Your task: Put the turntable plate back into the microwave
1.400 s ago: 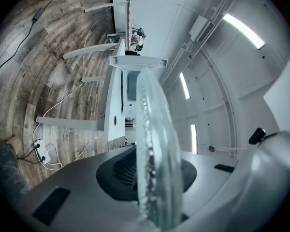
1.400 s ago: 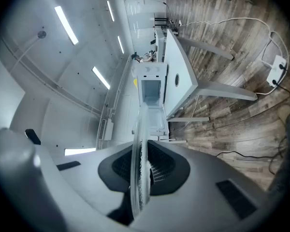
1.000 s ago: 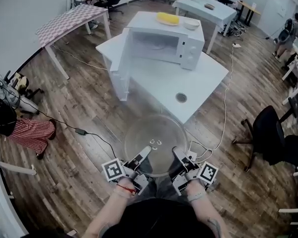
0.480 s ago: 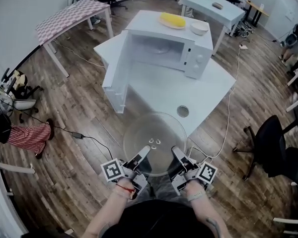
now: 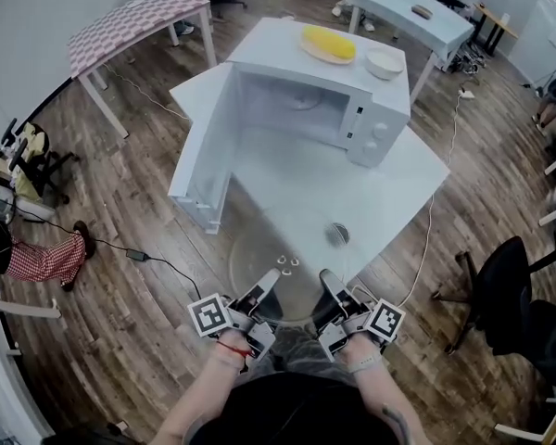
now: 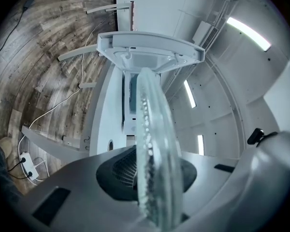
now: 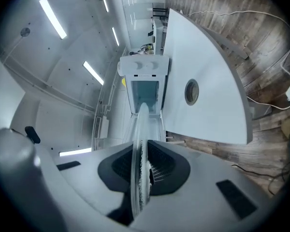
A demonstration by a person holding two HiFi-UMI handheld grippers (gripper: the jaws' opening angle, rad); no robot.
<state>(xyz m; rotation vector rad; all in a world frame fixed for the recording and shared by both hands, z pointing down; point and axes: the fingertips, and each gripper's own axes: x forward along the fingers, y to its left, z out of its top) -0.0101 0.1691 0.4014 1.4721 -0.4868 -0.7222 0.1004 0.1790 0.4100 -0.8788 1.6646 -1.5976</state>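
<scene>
The clear glass turntable plate (image 5: 283,248) is held level in front of me, its far half over the near corner of the white table (image 5: 398,188). My left gripper (image 5: 265,286) is shut on the plate's near-left rim and my right gripper (image 5: 331,289) on its near-right rim. In each gripper view the plate (image 6: 152,144) (image 7: 139,168) runs edge-on between the jaws, which press on it. The white microwave (image 5: 338,95) stands on the table beyond, with its cavity facing me. Its door (image 5: 199,170) is swung wide open to the left.
A yellow item on a plate (image 5: 329,43) and a white bowl (image 5: 385,61) sit on top of the microwave. The table has a round cable hole (image 5: 337,235). A checkered table (image 5: 134,26), another white table (image 5: 417,12), an office chair (image 5: 514,295) and a floor cable (image 5: 139,256) surround it.
Both grippers have carried the plate forward toward the microwave. The plate's far edge now overlaps the table corner, and the microwave looks larger and closer.
</scene>
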